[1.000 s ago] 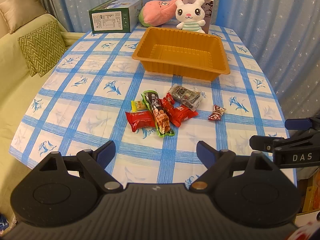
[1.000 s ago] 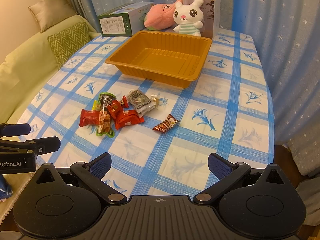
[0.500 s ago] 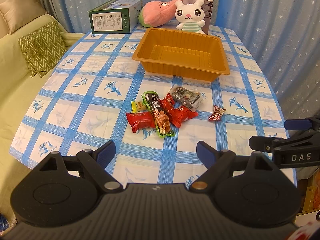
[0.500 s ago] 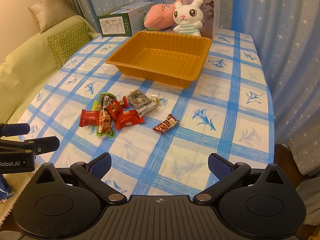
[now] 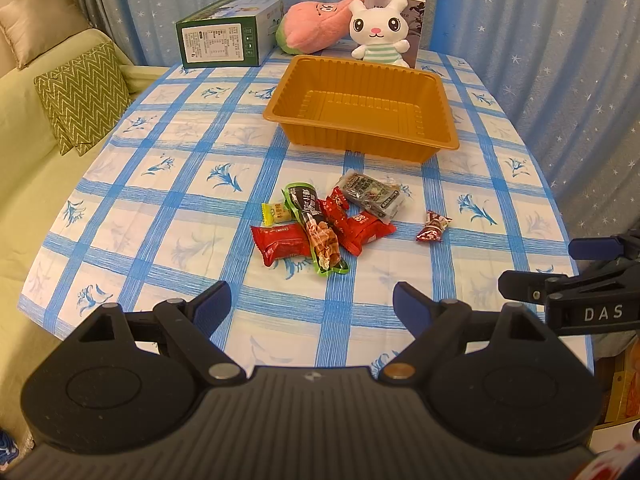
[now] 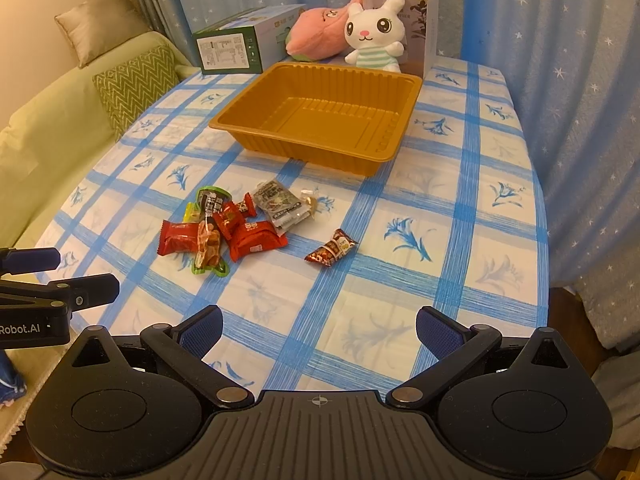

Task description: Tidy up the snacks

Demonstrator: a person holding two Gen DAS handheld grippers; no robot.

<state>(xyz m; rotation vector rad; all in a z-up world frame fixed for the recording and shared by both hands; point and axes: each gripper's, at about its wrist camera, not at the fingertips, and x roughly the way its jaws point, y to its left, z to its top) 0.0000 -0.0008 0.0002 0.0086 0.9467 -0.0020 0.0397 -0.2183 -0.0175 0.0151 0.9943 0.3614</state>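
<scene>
Left gripper (image 5: pixel 312 306): jaws apart, nothing between them, held above the near table (image 5: pixel 160 208) edge. Right gripper (image 6: pixel 319 330): jaws apart, nothing between them, also above the near edge, to the right of the left unit.

Snack pile (image 5: pixel 320 224): on the cloth, ahead of the left jaws and close to their centre line; ahead and left of the right jaws. It comprises two red packs, a long green-edged pack lying across them, a small yellow pack on the left side, and a dark grey pack (image 5: pixel 370 194) on the far right side.

Single candy (image 6: pixel 331 247): apart from the pile, ahead of the right jaws, near their centre line; ahead and right of the left jaws.

Tray (image 5: pixel 400 146): orange, holds no snacks, beyond the pile and well ahead of both jaws.

Beyond the tray: green box (image 5: pixel 224 36), pink plush (image 5: pixel 312 26), rabbit plush (image 5: pixel 378 32).
</scene>
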